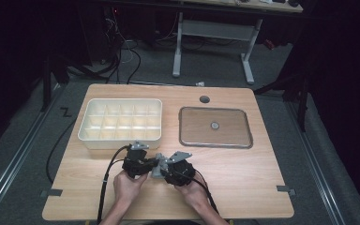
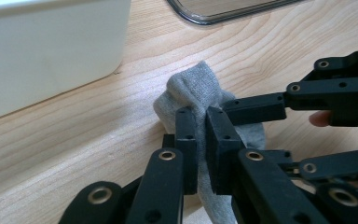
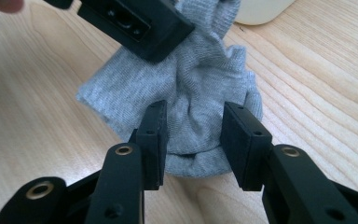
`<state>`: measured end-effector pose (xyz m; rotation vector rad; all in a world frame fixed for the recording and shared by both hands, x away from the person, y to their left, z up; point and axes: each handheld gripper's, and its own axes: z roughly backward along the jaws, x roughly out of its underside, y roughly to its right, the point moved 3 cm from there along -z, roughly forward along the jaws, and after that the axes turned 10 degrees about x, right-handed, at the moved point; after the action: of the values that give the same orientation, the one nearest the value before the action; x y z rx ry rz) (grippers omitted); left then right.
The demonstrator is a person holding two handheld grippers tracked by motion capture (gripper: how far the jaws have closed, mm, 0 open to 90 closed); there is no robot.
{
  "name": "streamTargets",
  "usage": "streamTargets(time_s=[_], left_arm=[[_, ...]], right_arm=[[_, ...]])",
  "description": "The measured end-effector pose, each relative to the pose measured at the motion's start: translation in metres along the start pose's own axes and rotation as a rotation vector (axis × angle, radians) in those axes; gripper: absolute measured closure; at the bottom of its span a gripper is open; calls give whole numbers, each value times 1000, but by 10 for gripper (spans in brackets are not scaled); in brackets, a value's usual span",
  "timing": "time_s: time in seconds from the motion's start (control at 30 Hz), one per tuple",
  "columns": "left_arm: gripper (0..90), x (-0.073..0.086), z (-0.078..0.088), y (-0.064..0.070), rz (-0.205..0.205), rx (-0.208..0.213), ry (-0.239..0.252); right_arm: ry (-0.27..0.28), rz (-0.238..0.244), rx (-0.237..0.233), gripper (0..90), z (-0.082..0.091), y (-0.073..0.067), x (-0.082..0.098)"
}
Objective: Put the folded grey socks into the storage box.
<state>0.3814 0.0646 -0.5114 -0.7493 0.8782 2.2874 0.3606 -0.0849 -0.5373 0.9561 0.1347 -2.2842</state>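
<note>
While the left gripper [image 2: 201,135] is pinching a fold of the grey sock [image 3: 200,88] between nearly closed jaws, the right gripper [image 3: 193,140] is straddling the bunched fabric with jaws apart, on the table [image 1: 243,168] just in front of the white divided box [image 1: 121,123]. Closing squarely on a thick fold would likely be keeping it from slipping.

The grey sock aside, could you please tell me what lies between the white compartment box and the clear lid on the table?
Nothing: in the high view, bare wood separates the white compartment box from the clear lid on the table.
</note>
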Motion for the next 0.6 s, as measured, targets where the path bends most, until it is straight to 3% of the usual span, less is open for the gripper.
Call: streamTargets(time_s=[0.13, 0.3, 0.47, 0.6], left_arm=[[843, -2, -1, 3, 14, 15, 10], [842, -7, -8, 10, -7, 33, -2], [840, -10, -19, 8, 9, 70, -4], [841, -11, -27, 8, -4, 51, -15]], right_arm=[[-11, 12, 6, 629, -3, 0, -1], [-30, 23, -10, 638, -6, 0, -5], [-26, 20, -28, 649, -6, 3, -4], [-15, 11, -42, 652, -6, 5, -3]])
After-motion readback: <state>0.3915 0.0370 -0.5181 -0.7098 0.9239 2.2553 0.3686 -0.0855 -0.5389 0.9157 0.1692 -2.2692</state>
